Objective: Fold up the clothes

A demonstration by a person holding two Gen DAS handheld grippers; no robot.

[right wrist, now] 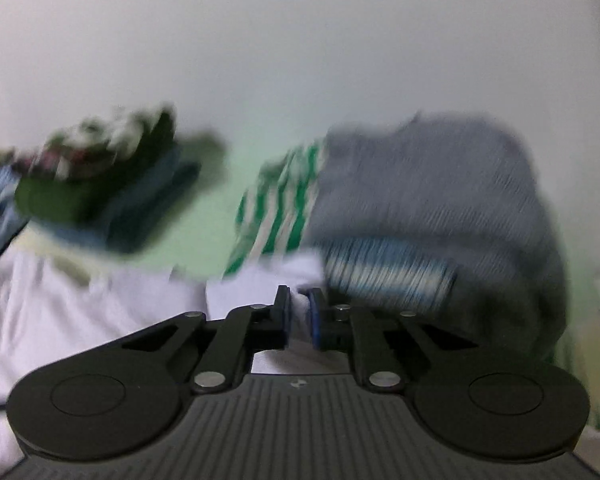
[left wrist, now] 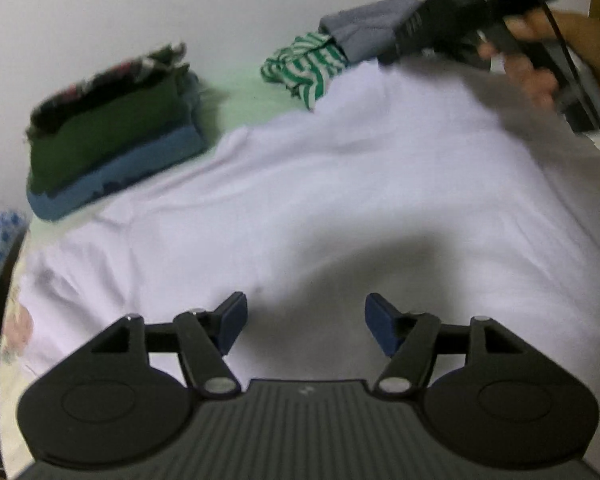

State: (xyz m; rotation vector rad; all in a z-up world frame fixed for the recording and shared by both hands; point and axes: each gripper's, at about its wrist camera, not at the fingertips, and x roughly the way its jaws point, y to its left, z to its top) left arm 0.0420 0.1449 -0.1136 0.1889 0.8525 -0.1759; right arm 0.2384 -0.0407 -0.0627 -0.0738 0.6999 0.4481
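Wide white cotton garment point(left wrist: 340, 208) spread flat, near centre. Right gripper point(right wrist: 299, 314) pinches its far edge; left gripper point(left wrist: 306, 322) hovers agape, empty. Fold starting; left likely needs a near-edge grip.

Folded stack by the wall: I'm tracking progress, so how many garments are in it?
3 visible: a patterned dark piece on top, a green one under it, a blue one at the bottom. Others may be hidden between.
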